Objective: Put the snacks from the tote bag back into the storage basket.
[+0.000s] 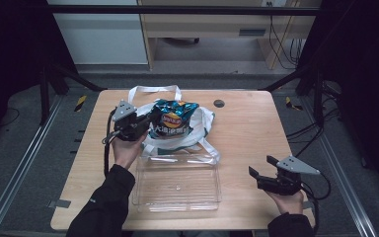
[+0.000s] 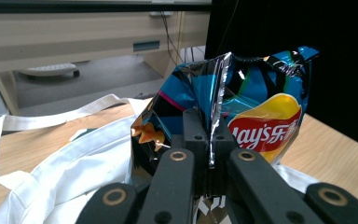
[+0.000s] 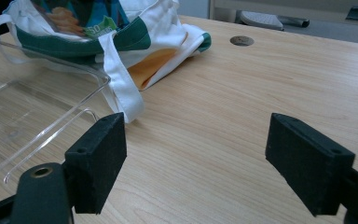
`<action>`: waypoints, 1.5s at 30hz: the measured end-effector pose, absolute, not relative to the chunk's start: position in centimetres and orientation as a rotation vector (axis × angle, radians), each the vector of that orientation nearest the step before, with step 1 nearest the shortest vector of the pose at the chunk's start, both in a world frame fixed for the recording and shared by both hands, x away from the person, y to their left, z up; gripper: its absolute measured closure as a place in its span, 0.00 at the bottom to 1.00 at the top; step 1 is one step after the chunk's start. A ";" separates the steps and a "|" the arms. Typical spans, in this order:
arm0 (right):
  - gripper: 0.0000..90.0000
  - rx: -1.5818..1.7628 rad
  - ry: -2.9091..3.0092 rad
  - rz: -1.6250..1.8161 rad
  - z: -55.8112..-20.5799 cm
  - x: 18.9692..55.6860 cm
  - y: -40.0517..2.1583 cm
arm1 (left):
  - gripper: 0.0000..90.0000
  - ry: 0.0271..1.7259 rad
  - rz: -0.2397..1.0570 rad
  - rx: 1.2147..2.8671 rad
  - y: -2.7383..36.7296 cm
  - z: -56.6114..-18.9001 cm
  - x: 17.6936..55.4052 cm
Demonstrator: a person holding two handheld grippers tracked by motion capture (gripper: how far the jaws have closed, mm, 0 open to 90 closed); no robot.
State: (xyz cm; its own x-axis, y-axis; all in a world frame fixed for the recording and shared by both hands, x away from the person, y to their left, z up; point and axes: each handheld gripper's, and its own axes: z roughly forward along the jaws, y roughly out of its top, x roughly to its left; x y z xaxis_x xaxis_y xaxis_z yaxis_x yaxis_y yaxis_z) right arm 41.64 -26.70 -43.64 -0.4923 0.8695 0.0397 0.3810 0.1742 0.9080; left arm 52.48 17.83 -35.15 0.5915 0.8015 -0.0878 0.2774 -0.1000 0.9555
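Note:
A blue Lay's chip bag (image 1: 173, 117) (image 2: 261, 107) stands upright over a white tote bag (image 1: 197, 129) (image 2: 65, 158) (image 3: 144, 37) at the table's back middle. My left gripper (image 1: 145, 126) (image 2: 209, 140) is shut on the chip bag's crimped side seam, holding it above the tote. A clear plastic tray (image 1: 177, 185) (image 3: 32, 107) lies empty in front of the tote. My right gripper (image 1: 260, 174) (image 3: 193, 158) rests low near the table's front right, open, with only bare wood between its pads.
The wooden table (image 1: 256, 123) has a round grommet hole (image 1: 219, 103) (image 3: 242, 40) at the back. The tote's white strap (image 3: 119, 88) trails toward the tray's corner. Black frame posts and cables stand at the right beyond the table edge.

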 end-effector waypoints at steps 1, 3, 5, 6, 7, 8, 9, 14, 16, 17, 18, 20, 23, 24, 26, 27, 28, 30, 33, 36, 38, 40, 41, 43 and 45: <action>0.23 1.175 1.958 1.287 -43.6 41.6 -26.7 | 1.00 0.905 0.563 1.657 17.9 -34.9 52.2; 0.23 1.174 1.959 1.285 -43.6 41.6 -26.7 | 1.00 0.869 0.561 1.647 18.1 -34.5 51.7; 0.23 1.172 1.959 1.282 -43.6 41.6 -26.6 | 1.00 0.870 0.554 1.641 18.3 -34.0 50.8; 0.23 1.172 1.960 1.284 -43.6 41.6 -26.6 | 1.00 0.859 0.554 1.635 18.4 -33.7 50.3; 0.23 1.169 1.960 1.286 -43.5 41.5 -26.6 | 1.00 0.851 0.555 1.630 18.5 -33.5 50.0; 0.23 1.167 1.959 1.287 -43.5 41.5 -26.5 | 1.00 0.845 0.557 1.628 18.6 -33.3 49.7; 0.23 1.167 1.959 1.287 -43.5 41.5 -26.5 | 1.00 0.837 0.560 1.620 18.7 -33.0 49.3; 0.23 1.167 1.958 1.289 -43.5 41.5 -26.5 | 1.00 0.808 0.575 1.597 19.0 -31.7 47.9; 0.23 1.166 1.957 1.291 -43.5 41.5 -26.6 | 1.00 0.796 0.584 1.593 19.0 -31.2 47.2; 0.23 1.169 1.953 1.295 -43.5 41.5 -26.5 | 1.00 0.809 0.589 1.583 19.0 -31.0 47.0; 0.23 1.168 1.953 1.293 -43.5 41.5 -26.5 | 1.00 0.812 0.577 1.571 19.1 -30.9 46.7; 0.23 1.168 1.955 1.287 -43.5 41.4 -26.6 | 1.00 0.813 0.577 1.552 19.3 -30.7 46.1; 0.23 1.166 1.953 1.288 -43.4 41.4 -26.6 | 0.99 0.808 0.573 1.549 19.6 -30.7 45.2; 0.23 1.165 1.953 1.289 -43.4 41.3 -26.6 | 0.99 0.800 0.576 1.555 19.6 -30.8 45.0; 0.23 1.163 1.953 1.289 -43.4 41.3 -26.6 | 0.99 0.792 0.593 1.581 19.6 -31.0 44.4; 0.23 1.160 1.953 1.289 -43.4 41.3 -26.6 | 1.00 0.789 0.596 1.587 19.6 -31.1 44.1; 0.23 1.161 1.952 1.288 -43.3 41.3 -26.6 | 0.99 0.787 0.596 1.588 19.7 -31.2 43.9; 0.23 1.160 1.949 1.290 -43.3 41.3 -26.6 | 1.00 0.779 0.602 1.584 19.9 -31.3 43.3; 0.23 1.163 1.949 1.287 -43.3 41.3 -26.6 | 1.00 0.769 0.603 1.558 20.2 -31.5 42.4; 0.23 1.163 1.948 1.286 -43.3 41.3 -26.6 | 1.00 0.749 0.602 1.548 20.3 -31.4 41.5; 0.23 1.159 1.946 1.286 -43.3 41.3 -26.6 | 1.00 0.734 0.600 1.539 20.3 -31.3 40.7; 0.23 1.161 1.942 1.292 -43.3 41.2 -26.6 | 1.00 0.719 0.598 1.540 20.3 -31.3 40.0; 0.23 1.162 1.942 1.292 -43.3 41.2 -26.6 | 1.00 0.715 0.602 1.541 20.3 -31.3 39.7; 0.23 1.163 1.944 1.287 -43.3 41.2 -26.6 | 1.00 0.709 0.596 1.536 20.3 -31.5 39.1; 0.23 1.162 1.942 1.291 -43.3 41.2 -26.6 | 1.00 0.702 0.589 1.538 20.2 -31.7 38.5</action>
